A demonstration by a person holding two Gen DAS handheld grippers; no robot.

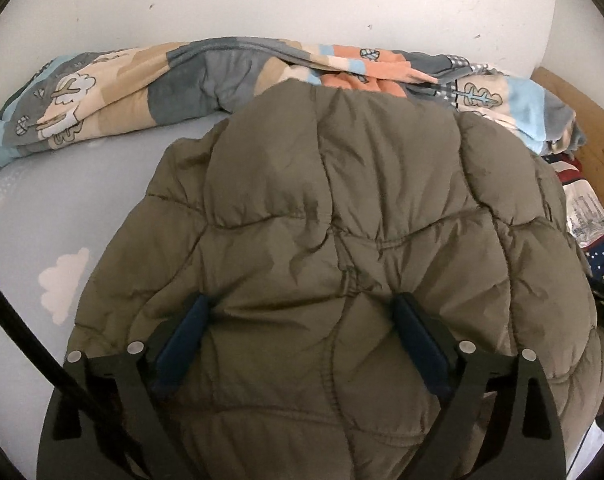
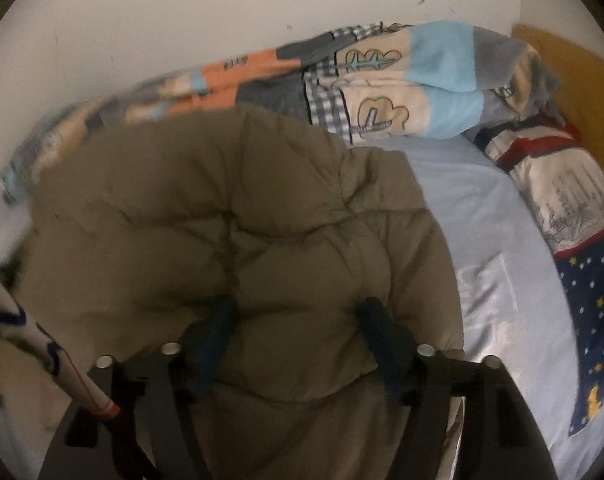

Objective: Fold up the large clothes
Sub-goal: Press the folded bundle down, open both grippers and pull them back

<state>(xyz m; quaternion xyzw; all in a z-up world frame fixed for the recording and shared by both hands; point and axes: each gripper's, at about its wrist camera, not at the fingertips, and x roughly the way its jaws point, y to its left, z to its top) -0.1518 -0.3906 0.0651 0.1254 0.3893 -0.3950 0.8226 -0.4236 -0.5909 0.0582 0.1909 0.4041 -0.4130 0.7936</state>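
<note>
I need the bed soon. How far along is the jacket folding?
Done: the jacket lies on the sheet in a puffy bundle. In hand: the left gripper and right gripper straddle it, jaws wide. Left: whether more folds are needed can't be told.

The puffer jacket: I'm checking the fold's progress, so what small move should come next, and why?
Probably lift both grippers clear. The olive puffer jacket lies spread on the bed sheet, and the left gripper and right gripper stand open astride its padding, apparently not pinching.
</note>
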